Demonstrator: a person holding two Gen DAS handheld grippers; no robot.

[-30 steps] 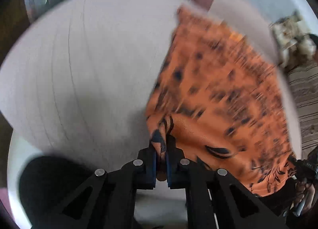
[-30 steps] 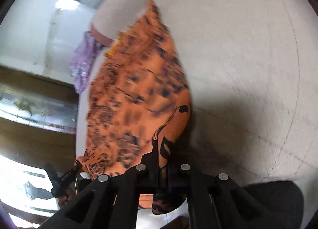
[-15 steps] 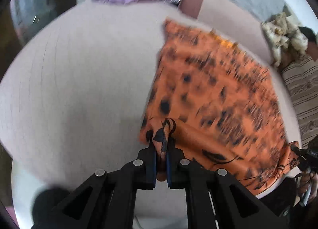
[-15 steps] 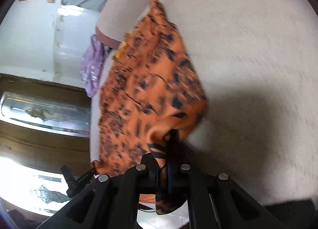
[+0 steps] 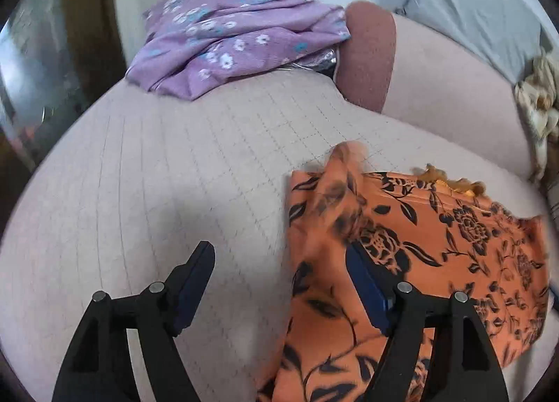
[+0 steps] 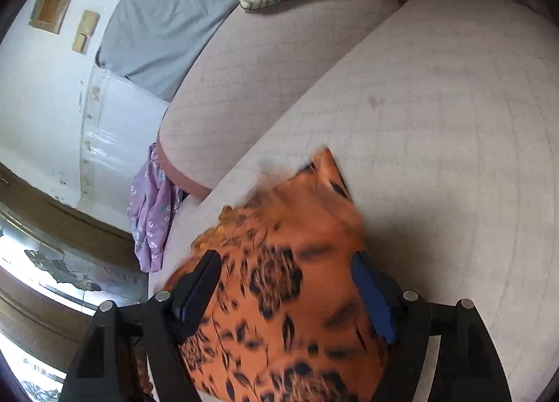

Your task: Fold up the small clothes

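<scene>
**Release of the folded edge: condition and risks**

We have both grippers above the orange floral garment (image 5: 419, 245), which lies on the pale quilted seat cushion (image 5: 174, 175) of a sofa. In the left wrist view the garment occupies the near right part of the cushion. Its far left corner is blurred and stands slightly raised off the layer beneath.

The left gripper (image 5: 279, 283) has its jaws opening and stands spread wide. Its right finger overlaps the garment's left edge, its left finger is over bare cushion, and no cloth is pinched between the pads. The right gripper (image 6: 286, 286) is likewise opening, with the fabric passing below and between the fingers but not pressed by them. We judge that both corners have been let go to complete a fold.

Points to watch from here:

1. The released corners look unsettled. If they fall askew, the upper layer will not align with the lower one, and the fold will be crooked.
2. The fabric appears thin and slippery. It may catch on a finger and be dragged when the gripper is drawn away, opening the fold.
3. The garment's near edge lies close to the front of the cushion in the right wrist view. A pull toward us could slide it off.
4. A purple flowered garment (image 5: 237, 38) rests at the far left of the seat, well apart. We see no interference from it.
</scene>
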